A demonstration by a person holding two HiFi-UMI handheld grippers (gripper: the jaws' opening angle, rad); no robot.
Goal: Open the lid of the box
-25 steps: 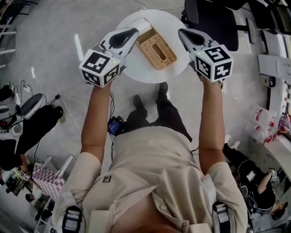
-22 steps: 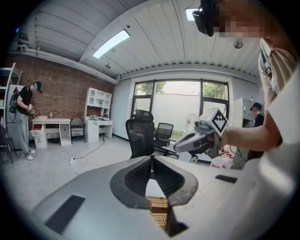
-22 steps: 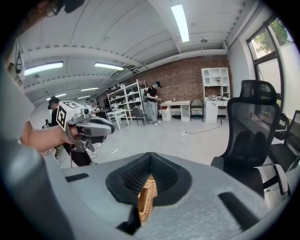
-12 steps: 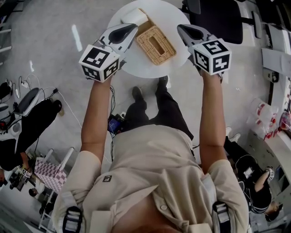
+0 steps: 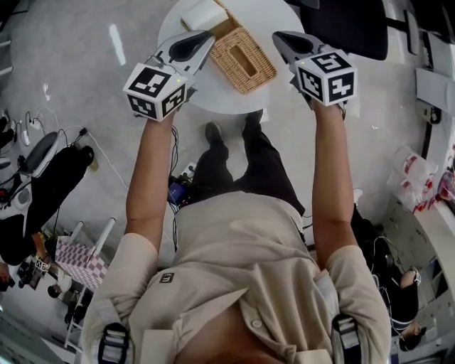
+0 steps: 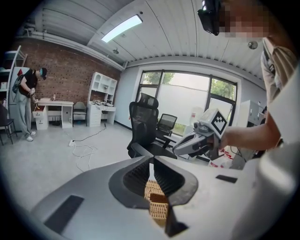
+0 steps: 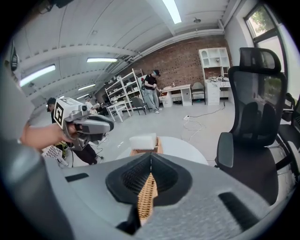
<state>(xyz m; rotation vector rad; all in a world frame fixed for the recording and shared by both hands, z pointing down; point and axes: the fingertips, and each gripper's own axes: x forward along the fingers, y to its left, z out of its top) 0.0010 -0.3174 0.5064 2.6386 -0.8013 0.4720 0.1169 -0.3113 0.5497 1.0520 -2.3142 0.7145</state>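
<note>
A woven wicker box (image 5: 245,60) with a slotted lid lies on the round white table (image 5: 281,14). A white block (image 5: 202,14) rests at the box's far end. My left gripper (image 5: 208,34) hovers just left of the box, jaws together with nothing in them. My right gripper (image 5: 276,35) hovers just right of it, also shut and empty. In the left gripper view the box (image 6: 157,206) shows below the closed jaws (image 6: 152,159). In the right gripper view the wicker (image 7: 146,194) shows under the closed jaws (image 7: 151,156), with the white block (image 7: 143,140) beyond.
A black office chair (image 5: 341,28) stands right behind the table on the right. My own feet (image 5: 213,135) are at the table's near edge. A seated person (image 5: 28,206) and floor cables (image 5: 43,135) are off to the left.
The table and box have slid up and left in the head view. Both grippers have moved slightly forward alongside the box and stay shut.
</note>
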